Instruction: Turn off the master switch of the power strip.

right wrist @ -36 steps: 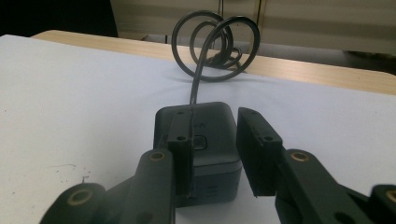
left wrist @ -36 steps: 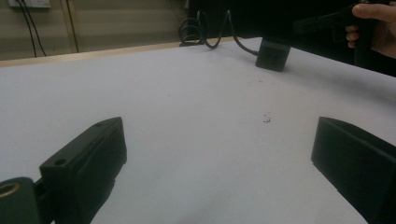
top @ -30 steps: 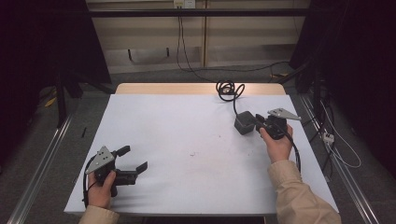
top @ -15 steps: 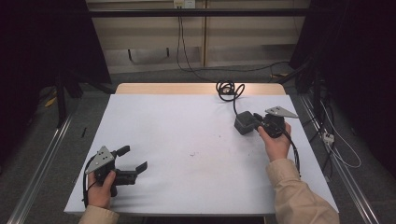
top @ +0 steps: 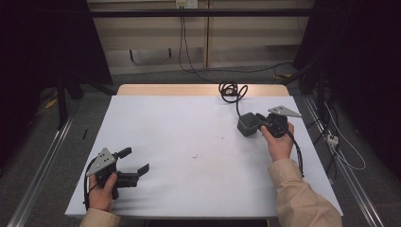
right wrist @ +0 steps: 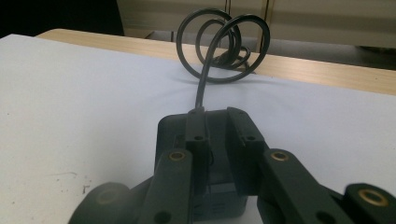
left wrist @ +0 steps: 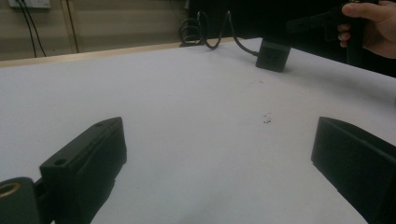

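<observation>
right gripper (top: 255,124) on black adapter block (top: 247,125), far right of table (top: 156,123).
your jaws have just been closing, narrow, over the block's top; left gripper (top: 137,161) stands wide, nothing between.

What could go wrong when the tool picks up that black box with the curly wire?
The right tool has been closing on only a narrow part of the black box, so the box might twist or slip out if lifted. Its coiled wire lies near the far table edge; it could drag or snag and tug the box. The left tool waits open, too far away to help.
</observation>
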`<act>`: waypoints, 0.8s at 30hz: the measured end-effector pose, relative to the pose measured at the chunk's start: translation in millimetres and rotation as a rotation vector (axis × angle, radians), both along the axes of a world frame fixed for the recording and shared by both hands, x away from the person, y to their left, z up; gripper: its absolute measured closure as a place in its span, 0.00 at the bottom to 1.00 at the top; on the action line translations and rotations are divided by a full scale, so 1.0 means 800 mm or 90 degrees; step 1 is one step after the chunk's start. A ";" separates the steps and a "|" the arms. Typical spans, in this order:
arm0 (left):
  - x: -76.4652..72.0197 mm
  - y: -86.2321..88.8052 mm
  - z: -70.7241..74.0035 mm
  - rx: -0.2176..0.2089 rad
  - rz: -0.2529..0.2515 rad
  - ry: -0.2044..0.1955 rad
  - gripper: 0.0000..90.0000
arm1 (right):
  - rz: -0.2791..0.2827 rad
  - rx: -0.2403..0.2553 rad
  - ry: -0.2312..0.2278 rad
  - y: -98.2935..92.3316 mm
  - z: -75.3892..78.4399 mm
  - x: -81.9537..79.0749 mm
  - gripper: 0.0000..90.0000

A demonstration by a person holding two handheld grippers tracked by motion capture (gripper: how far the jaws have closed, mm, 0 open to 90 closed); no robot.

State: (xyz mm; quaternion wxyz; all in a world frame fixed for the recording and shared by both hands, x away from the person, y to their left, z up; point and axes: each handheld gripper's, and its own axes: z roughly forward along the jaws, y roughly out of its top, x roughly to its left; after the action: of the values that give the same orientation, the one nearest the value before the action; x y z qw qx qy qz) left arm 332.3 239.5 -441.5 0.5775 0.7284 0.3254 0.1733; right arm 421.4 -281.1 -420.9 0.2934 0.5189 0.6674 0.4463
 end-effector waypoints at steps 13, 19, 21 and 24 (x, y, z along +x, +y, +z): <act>0.000 0.000 0.000 0.000 0.000 0.000 0.03 | -0.002 0.006 0.007 -0.003 -0.003 0.003 0.92; 0.000 0.000 0.000 0.000 0.000 0.000 0.03 | -0.003 0.006 0.007 -0.003 -0.002 0.003 0.93; 0.000 -0.001 0.000 0.001 0.000 0.002 0.03 | -0.001 0.004 0.007 -0.002 -0.001 0.004 0.93; 0.000 -0.001 0.000 0.001 0.000 0.001 0.03 | -0.001 0.004 0.006 -0.002 0.000 0.005 0.93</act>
State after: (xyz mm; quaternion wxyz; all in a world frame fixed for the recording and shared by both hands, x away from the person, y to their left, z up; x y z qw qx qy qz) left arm 332.2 238.5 -441.5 0.5765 0.7291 0.3259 0.1729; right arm 425.0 -283.0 -421.0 0.2888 0.5224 0.6669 0.4461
